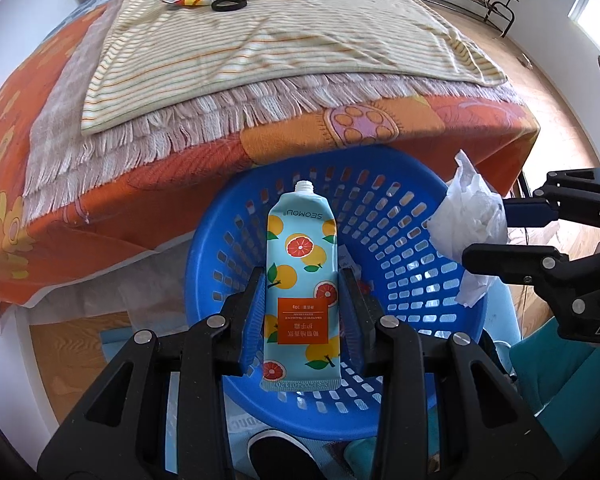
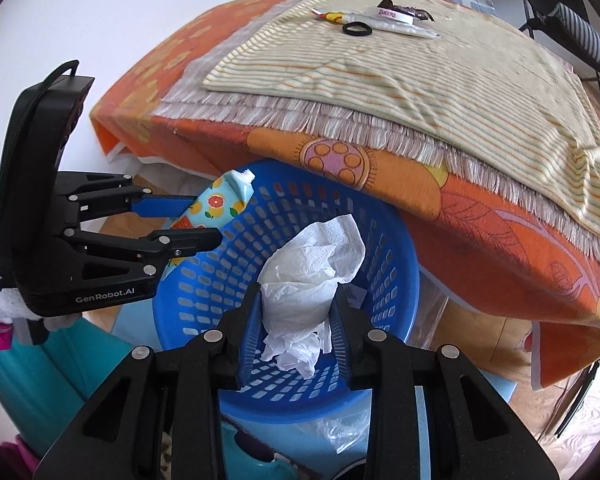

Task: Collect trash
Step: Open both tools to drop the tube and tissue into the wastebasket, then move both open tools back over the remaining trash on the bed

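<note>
My left gripper (image 1: 302,280) is shut on a light-blue hand cream tube (image 1: 300,276) printed with oranges, cap end away from me, held above the blue perforated basket (image 1: 396,208). My right gripper (image 2: 296,300) is shut on a crumpled white tissue (image 2: 312,268) and holds it over the same basket (image 2: 204,280). In the right wrist view the left gripper (image 2: 200,222) with the tube (image 2: 216,204) is at the basket's left rim. In the left wrist view the right gripper (image 1: 508,236) with the tissue (image 1: 470,220) is at the basket's right rim.
The basket stands on the floor against an orange floral cloth (image 1: 100,208) draped over a table. On top lies a striped towel (image 1: 260,48) with wrappers (image 1: 188,0), a black hair tie (image 1: 227,4) and a white wristband (image 2: 394,16). Clear plastic (image 2: 336,428) lies below the basket.
</note>
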